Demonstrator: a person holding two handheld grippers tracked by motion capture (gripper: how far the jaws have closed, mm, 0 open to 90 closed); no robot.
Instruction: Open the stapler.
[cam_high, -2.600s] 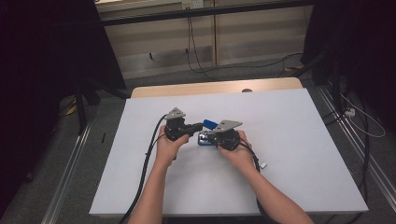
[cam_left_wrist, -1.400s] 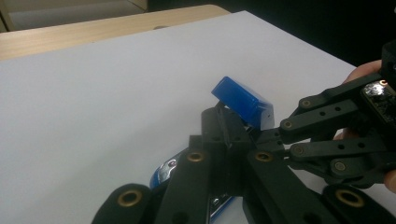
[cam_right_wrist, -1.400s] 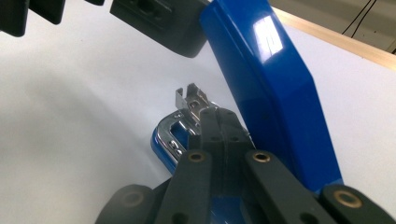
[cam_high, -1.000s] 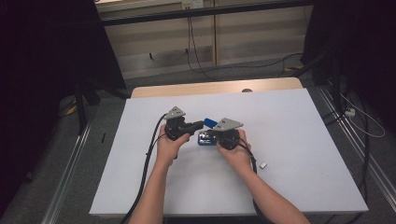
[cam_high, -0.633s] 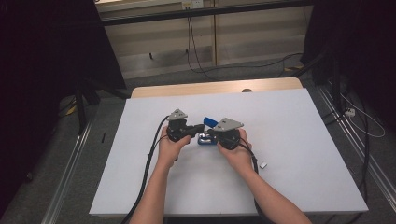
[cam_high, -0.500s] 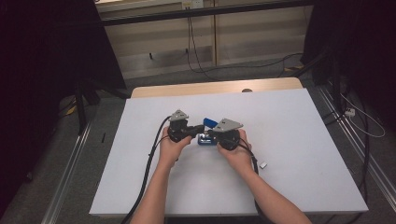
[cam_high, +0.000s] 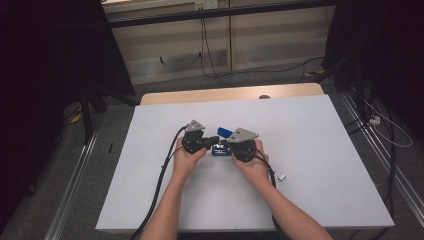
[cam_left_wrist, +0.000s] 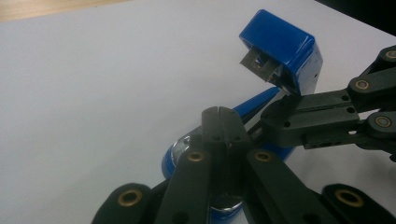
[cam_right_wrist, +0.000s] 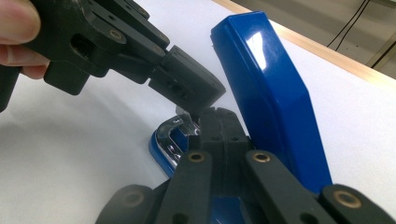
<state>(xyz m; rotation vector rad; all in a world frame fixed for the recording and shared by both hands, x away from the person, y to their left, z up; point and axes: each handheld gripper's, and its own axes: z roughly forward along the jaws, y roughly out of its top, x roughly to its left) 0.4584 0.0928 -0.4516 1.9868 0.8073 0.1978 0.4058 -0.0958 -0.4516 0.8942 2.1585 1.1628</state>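
Observation:
A blue stapler lies mid-table with its lid swung up and its shiny metal base exposed. My left gripper comes from the left and my right gripper from the right, and their tips meet over the base. The left gripper is shut just above the base, with the right gripper's tip beside it. The right gripper is shut too, close in front of the lid, with the left gripper's tip just over it. Whether either pinches a thin part is hidden.
A small pale piece lies on the white table to the right of my right forearm. Black cables trail back from both grippers to the near edge. A wooden strip borders the far edge.
My left gripper has edged slightly right toward the stapler. The right gripper and the stapler have stayed put.

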